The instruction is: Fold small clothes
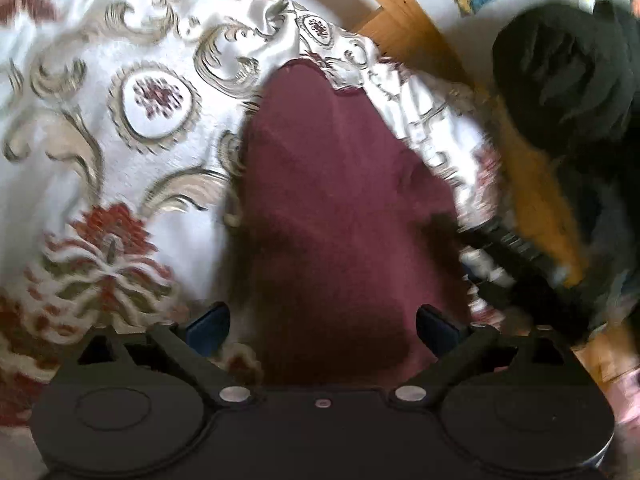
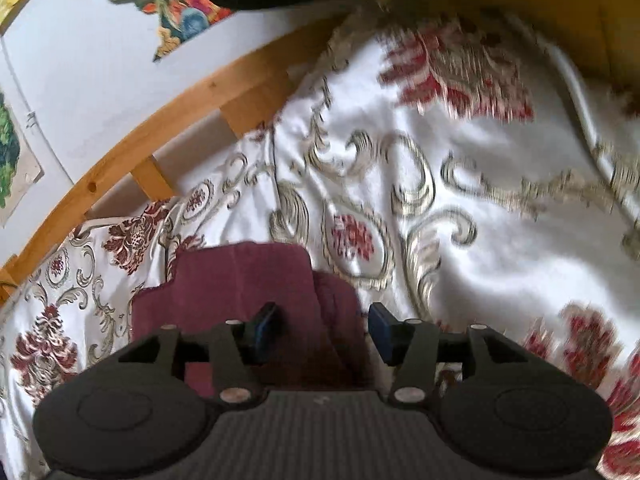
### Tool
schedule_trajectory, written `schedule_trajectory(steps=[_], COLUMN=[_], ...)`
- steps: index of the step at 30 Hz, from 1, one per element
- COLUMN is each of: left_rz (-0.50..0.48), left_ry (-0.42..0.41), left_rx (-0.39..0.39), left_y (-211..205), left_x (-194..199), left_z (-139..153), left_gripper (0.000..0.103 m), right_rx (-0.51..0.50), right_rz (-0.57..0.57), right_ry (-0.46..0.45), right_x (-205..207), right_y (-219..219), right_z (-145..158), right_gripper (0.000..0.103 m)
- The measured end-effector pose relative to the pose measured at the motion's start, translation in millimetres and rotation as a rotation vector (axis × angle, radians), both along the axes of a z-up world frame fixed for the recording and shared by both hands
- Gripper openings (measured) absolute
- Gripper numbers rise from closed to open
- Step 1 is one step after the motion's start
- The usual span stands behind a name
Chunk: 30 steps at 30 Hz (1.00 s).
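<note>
A small maroon garment (image 1: 340, 200) lies folded flat on a white floral bedspread (image 1: 120, 40). My left gripper (image 1: 324, 322) is open wide just over its near end, its blue pads on either side of the cloth and gripping nothing. In the right wrist view the same maroon garment (image 2: 240, 276) lies low and left of centre, one layer over another. My right gripper (image 2: 323, 326) is open above its right edge with nothing pinched between the pads. Blurred at the right of the left wrist view are the right gripper (image 1: 512, 248) and a dark-gloved hand (image 1: 560, 80).
The patterned bedspread (image 2: 440, 160) is rumpled, with creases running toward the far side. A wooden bed rail (image 2: 180, 120) borders it, and behind that is a pale wall (image 2: 100, 60) with colourful pictures. The rail (image 1: 400, 12) also shows at the top of the left wrist view.
</note>
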State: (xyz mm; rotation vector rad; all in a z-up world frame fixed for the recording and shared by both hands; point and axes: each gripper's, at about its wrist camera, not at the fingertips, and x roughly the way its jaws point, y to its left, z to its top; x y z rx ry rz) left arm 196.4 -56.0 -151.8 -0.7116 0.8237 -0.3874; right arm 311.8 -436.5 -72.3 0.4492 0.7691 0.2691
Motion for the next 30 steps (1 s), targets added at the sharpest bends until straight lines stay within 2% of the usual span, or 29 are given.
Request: schedule_trajectory(steps=[2, 4, 6, 7, 9, 11, 15, 18, 22, 30], left_rz=[-0.009, -0.030, -0.056, -0.067, -0.078, -0.073, -0.057, -0.019, 0.002, 0.050], left_ry=[0.004, -0.004, -0.020, -0.028, -0.032, -0.032, -0.051, -0.084, -0.195, -0.356], left_rx=[-0.055, -0.042, 0.001, 0.020, 0.053, 0.047, 0.070, 0.075, 0.146, 0.184], left_y=[0, -4, -9, -11, -15, -16, -14, -13, -18, -8], left_x=[2, 3, 4, 4, 5, 6, 2, -3, -14, -27], left_z=[-2, -2, -1, -1, 0, 1, 5, 11, 30, 72], left_gripper=[0.099, 0.098, 0.095, 0.091, 0.086, 0.078, 0.065, 0.060, 0.057, 0.056], right_rx=[0.059, 0.105, 0.127, 0.126, 0.102, 0.073, -0.030, -0.111, -0.124, -0.107], right_rz=[-0.008, -0.021, -0.030, -0.027, -0.016, 0.000, 0.049, 0.081, 0.102, 0.133], right_ry=[0.040, 0.066, 0.076, 0.072, 0.058, 0.035, -0.046, -0.119, -0.211, -0.418], right_x=[1, 3, 3, 3, 1, -2, -11, -23, -39, -62], right_y=[-2, -7, -10, -10, -6, 0, 23, 39, 50, 71], right_z=[-7, -12, -14, -13, -8, -1, 19, 33, 51, 98], right_gripper=[0.058, 0.056, 0.048, 0.041, 0.035, 0.024, 0.021, 0.020, 0.019, 0.019])
